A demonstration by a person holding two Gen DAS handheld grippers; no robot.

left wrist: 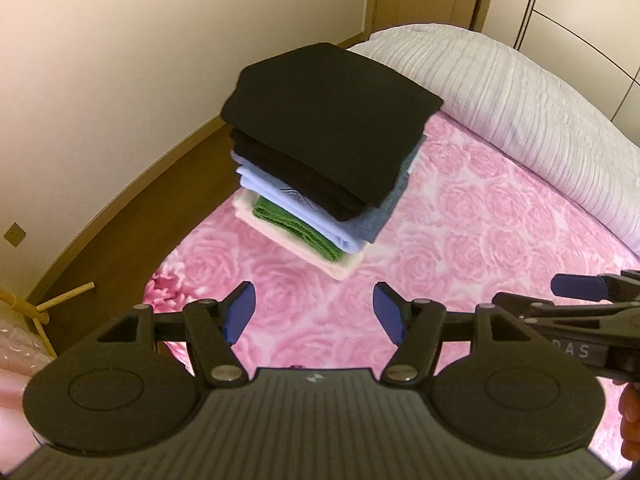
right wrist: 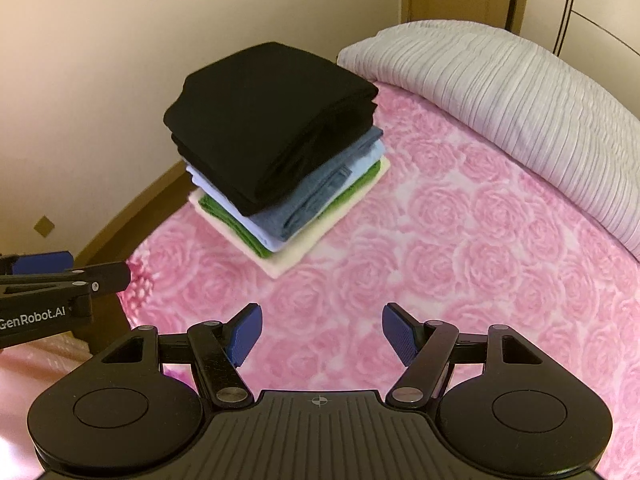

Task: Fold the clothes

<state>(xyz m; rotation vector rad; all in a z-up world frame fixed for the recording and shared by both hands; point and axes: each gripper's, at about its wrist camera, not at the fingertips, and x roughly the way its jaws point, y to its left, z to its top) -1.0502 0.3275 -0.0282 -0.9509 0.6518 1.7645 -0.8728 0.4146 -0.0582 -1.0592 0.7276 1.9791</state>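
Observation:
A stack of folded clothes [left wrist: 320,160] [right wrist: 276,152] rests on the pink rose-patterned bed [left wrist: 440,240] [right wrist: 460,260], near its far left corner. Black garments lie on top, then grey-blue and light blue ones, a green one, and a cream one at the bottom. My left gripper [left wrist: 314,310] hovers open over the bedspread in front of the stack, with nothing between its blue pads. My right gripper [right wrist: 322,330] is also open and empty, short of the stack. Each gripper shows at the edge of the other's view, the right gripper [left wrist: 580,292] and the left gripper [right wrist: 44,276].
A white ribbed pillow or duvet [left wrist: 520,112] [right wrist: 520,112] runs along the far right side of the bed. A cream wall and brown floor lie beyond the bed's left edge. A wooden stand [left wrist: 44,308] sits by the floor at lower left.

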